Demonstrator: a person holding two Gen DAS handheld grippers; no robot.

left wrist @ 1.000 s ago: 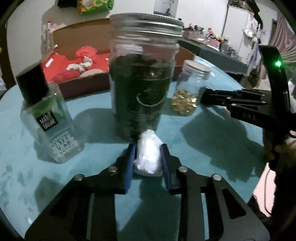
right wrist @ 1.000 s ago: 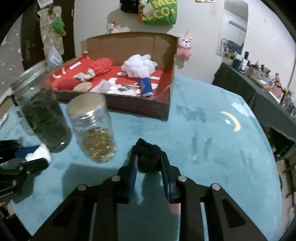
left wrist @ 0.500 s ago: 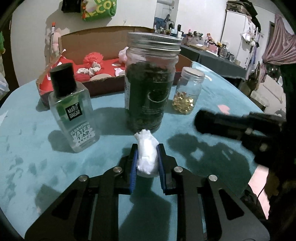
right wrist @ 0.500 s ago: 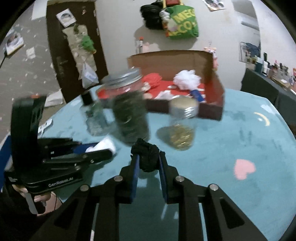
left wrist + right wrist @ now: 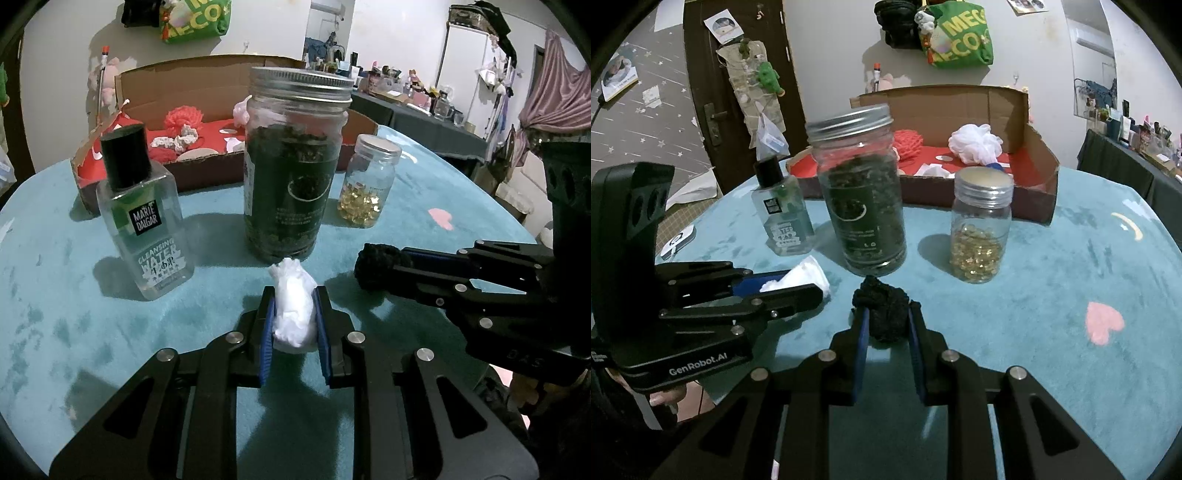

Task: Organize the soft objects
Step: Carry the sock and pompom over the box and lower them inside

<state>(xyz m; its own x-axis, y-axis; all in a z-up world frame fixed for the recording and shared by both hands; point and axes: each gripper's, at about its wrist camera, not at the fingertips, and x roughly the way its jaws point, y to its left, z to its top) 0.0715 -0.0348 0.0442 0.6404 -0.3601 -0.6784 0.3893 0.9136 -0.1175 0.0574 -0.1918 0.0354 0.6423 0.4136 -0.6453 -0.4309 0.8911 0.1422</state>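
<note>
Above table (image 5: 55, 295), grippers clamp white wad (image 5: 294, 310), black wad (image 5: 884, 314)

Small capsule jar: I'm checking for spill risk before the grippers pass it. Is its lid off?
No. In the right wrist view the small jar of golden capsules stands upright with its metal lid closed on top.

Clear glass jar (image 5: 293, 173) with metal lid; matt cardboard box (image 5: 997, 107); velvety teal tablecloth (image 5: 1052, 295).

Dim indoor light from above, soft shadows under the jars, sharp focus, strong fisheye bending at edges.
</note>
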